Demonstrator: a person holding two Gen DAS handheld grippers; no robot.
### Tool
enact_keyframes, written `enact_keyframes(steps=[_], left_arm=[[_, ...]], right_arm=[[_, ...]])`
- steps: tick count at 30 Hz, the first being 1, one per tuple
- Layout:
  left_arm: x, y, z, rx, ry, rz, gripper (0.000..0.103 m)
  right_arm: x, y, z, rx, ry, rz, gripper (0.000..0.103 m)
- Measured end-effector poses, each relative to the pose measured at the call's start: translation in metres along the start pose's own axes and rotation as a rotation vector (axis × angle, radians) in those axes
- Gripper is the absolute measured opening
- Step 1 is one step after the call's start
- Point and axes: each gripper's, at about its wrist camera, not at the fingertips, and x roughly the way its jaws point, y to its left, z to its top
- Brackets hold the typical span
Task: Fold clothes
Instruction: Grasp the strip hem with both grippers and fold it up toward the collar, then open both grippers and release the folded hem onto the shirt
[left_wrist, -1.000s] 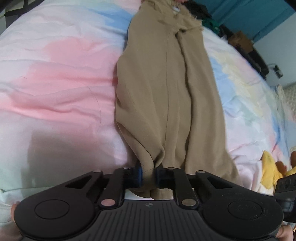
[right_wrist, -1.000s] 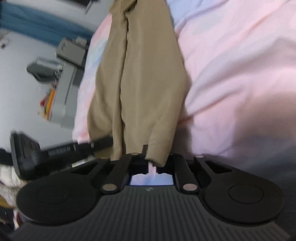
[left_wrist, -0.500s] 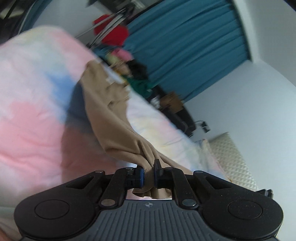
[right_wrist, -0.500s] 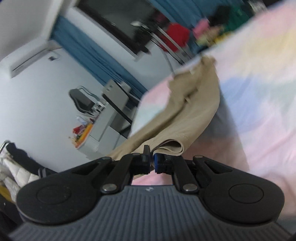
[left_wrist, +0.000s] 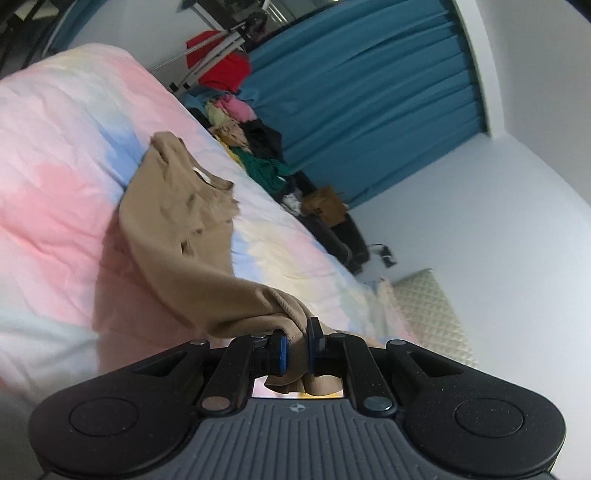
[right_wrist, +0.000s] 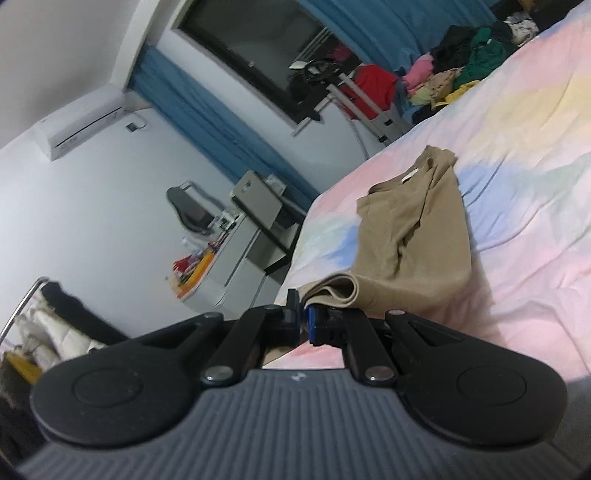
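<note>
Above the bed (left_wrist: 66, 155), your left gripper (left_wrist: 295, 349) and right gripper (right_wrist: 302, 320) each pinch the tan trousers' (left_wrist: 173, 206) hem, fingers narrow, lifting it to fold toward the waistband lying flat.

Evenly lit, soft indoor light — no glare on the bedspread (left_wrist: 66, 155). Dull shadow on the bedspread just under the lifted tan trousers (left_wrist: 173, 221). Strong fisheye bending near the frame edges: curtain (left_wrist: 369, 110) and wall lines bowed. Slight motion smear on the bedspread toward the left edge — sharper around the trousers. Clutter beyond the bedspread soft, grainy.
</note>
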Motion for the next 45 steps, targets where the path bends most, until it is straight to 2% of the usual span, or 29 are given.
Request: enact_keyframes(steps=[5, 10, 14, 24, 27, 32, 33, 34, 35, 36, 37, 38, 39, 40, 42, 45], left_arm=[[0.055, 0.013, 0.052, -0.017, -0.005, 0.053, 0.012], [0.136, 0.029, 0.105, -0.013, -0.012, 0.141, 0.013], [0.195, 0.053, 0.130, 0.006, -0.002, 0.227, 0.013], [0.287, 0.129, 0.139, 0.132, 0.049, 0.412, 0.013], [0.305, 0.140, 0.138, 0.152, 0.071, 0.441, 0.014], [0.319, 0.141, 0.134, 0.203, 0.095, 0.475, 0.015], [0.319, 0.138, 0.133, 0.216, 0.097, 0.480, 0.020], [0.320, 0.136, 0.132, 0.230, 0.101, 0.480, 0.030], [0.319, 0.132, 0.130, 0.247, 0.104, 0.472, 0.038], [0.318, 0.126, 0.127, 0.267, 0.103, 0.461, 0.054], [0.317, 0.121, 0.125, 0.288, 0.101, 0.450, 0.065], [0.316, 0.115, 0.121, 0.315, 0.097, 0.448, 0.069], [0.314, 0.107, 0.116, 0.354, 0.090, 0.460, 0.077], [0.312, 0.100, 0.112, 0.395, 0.085, 0.470, 0.081], [0.306, 0.089, 0.103, 0.455, 0.070, 0.484, 0.081], [0.296, 0.080, 0.092, 0.481, 0.056, 0.504, 0.081]], right_arm=[[0.052, -0.005, 0.026, 0.001, -0.051, -0.077, 0.007], [0.116, -0.036, 0.054, 0.028, -0.070, -0.154, 0.007], [0.170, -0.072, 0.067, 0.029, -0.064, -0.212, 0.007], [0.267, -0.153, 0.059, -0.015, 0.056, -0.290, 0.007], [0.282, -0.165, 0.059, -0.047, 0.072, -0.308, 0.008], [0.288, -0.182, 0.059, -0.004, 0.098, -0.300, 0.010], [0.287, -0.184, 0.060, 0.004, 0.097, -0.291, 0.013], [0.285, -0.184, 0.060, 0.009, 0.093, -0.282, 0.017], [0.282, -0.184, 0.060, 0.012, 0.083, -0.272, 0.032], [0.278, -0.183, 0.060, 0.018, 0.070, -0.254, 0.056], [0.272, -0.182, 0.060, 0.029, 0.053, -0.218, 0.067], [0.266, -0.179, 0.059, 0.039, 0.036, -0.180, 0.080], [0.259, -0.175, 0.059, 0.045, 0.022, -0.151, 0.081], [0.253, -0.170, 0.059, 0.039, 0.011, -0.139, 0.081], [0.238, -0.158, 0.058, 0.008, -0.018, -0.142, 0.081], [0.220, -0.143, 0.054, -0.064, -0.045, -0.216, 0.081]])
